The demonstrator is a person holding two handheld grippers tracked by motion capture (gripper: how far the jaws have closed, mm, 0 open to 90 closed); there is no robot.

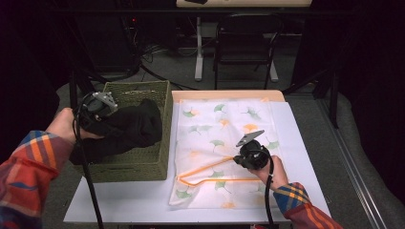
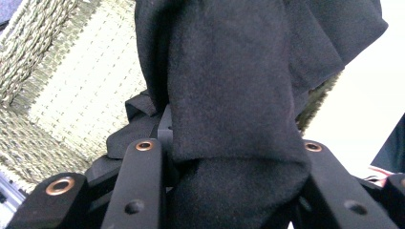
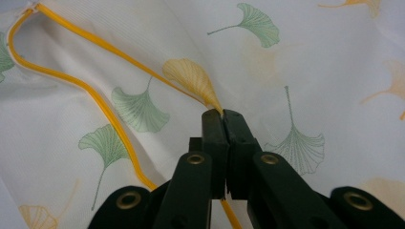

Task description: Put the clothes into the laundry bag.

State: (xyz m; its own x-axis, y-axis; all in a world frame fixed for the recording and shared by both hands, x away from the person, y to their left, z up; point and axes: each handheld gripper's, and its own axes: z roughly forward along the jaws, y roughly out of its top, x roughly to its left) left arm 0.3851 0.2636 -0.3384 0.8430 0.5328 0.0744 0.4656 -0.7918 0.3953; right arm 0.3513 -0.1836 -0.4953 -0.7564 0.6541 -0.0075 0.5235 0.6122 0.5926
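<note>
A black garment (image 1: 123, 130) hangs over the woven basket (image 1: 161, 102) at the table's left. My left gripper (image 1: 98, 109) is shut on it, and in the left gripper view the black cloth (image 2: 234, 95) bulges between the jaws above the basket's inside (image 2: 81, 86). A white bag printed with green and orange leaves (image 1: 224, 119) lies flat on the table, its orange-trimmed mouth (image 1: 205, 168) gaping toward the front. My right gripper (image 1: 239, 158) is shut on that orange edge (image 3: 71, 43), lifting the upper layer (image 3: 267, 76) a little.
The white table (image 1: 143, 200) has bare room along its front edge and right side. A dark chair (image 1: 246, 43) and a table leg stand on the floor beyond. A person's plaid sleeves (image 1: 33, 167) enter from the bottom.
</note>
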